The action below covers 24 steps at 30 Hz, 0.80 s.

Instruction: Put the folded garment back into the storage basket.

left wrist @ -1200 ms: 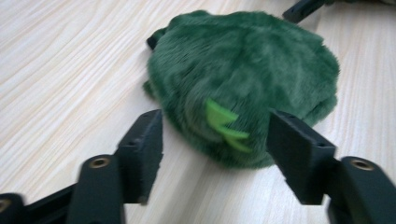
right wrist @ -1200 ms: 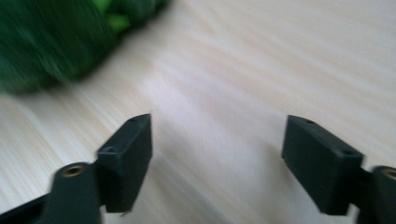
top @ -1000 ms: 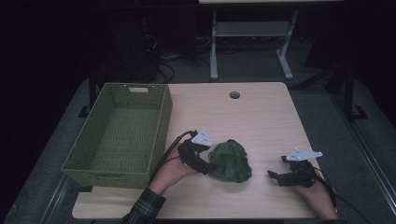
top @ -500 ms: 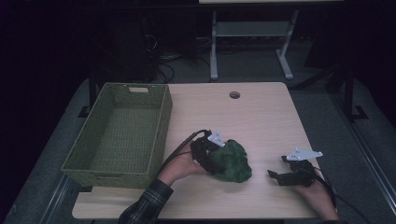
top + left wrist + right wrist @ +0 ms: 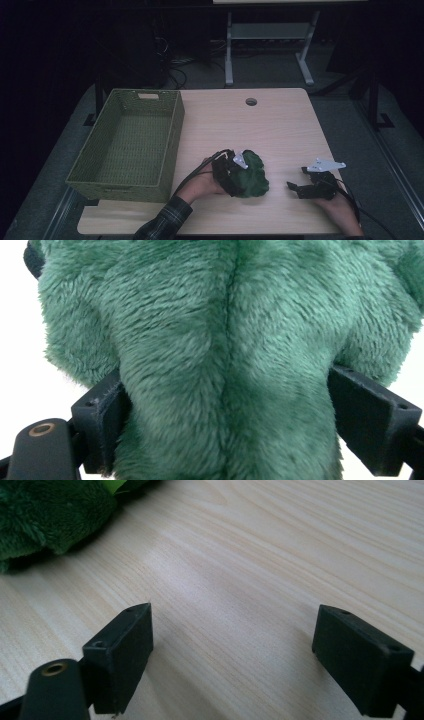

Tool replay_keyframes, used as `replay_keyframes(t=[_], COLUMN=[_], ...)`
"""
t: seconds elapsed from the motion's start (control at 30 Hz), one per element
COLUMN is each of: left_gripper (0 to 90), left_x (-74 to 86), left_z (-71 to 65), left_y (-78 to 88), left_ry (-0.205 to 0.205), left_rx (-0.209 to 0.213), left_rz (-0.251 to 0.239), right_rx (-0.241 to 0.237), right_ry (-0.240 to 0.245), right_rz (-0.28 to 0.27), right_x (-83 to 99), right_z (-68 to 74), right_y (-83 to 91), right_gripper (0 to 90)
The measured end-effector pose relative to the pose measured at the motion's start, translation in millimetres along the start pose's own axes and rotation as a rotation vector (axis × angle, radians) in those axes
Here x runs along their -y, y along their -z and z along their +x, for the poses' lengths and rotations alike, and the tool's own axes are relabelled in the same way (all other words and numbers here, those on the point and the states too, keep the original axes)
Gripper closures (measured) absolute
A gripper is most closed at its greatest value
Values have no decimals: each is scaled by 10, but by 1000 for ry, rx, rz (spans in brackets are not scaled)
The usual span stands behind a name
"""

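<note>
Now your left gripper (image 5: 234, 172) has dropped onto the fuzzy green plush toy (image 5: 252, 175) near the table's (image 5: 280, 130) front edge, its just-widened jaws straddling it unpinched, ready to close, while your right gripper (image 5: 300, 189) rests open.

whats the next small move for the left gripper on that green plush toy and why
Probably close the left gripper. In the left gripper view the green plush toy already bulges between its wide jaws, which have just been opening, so a squeeze should secure it. A lift toward the green basket could follow. The right gripper sits open over bare table.
</note>
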<state>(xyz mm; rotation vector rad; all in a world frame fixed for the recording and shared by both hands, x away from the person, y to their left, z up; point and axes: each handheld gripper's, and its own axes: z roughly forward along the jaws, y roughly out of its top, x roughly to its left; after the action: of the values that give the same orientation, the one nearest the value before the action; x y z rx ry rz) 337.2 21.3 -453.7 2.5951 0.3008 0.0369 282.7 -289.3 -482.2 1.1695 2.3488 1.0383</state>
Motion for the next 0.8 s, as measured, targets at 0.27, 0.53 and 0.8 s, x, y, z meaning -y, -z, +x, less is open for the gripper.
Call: replay_keyframes(t=[0.27,0.53,0.8], left_gripper=[187,609,648], left_x=[-9,1,9], left_z=[7,37,67], left_y=[-5,65,78], left_ry=[5,28,72], left_rx=[-21,1,27], left_rz=[20,4,-10], right_rx=[0,4,3], right_ry=[0,-3,-3], right_rz=[0,0,0], right_x=[0,0,-1], right_z=[0,4,3], right_y=[0,-1,-2], right_gripper=[167,166,165])
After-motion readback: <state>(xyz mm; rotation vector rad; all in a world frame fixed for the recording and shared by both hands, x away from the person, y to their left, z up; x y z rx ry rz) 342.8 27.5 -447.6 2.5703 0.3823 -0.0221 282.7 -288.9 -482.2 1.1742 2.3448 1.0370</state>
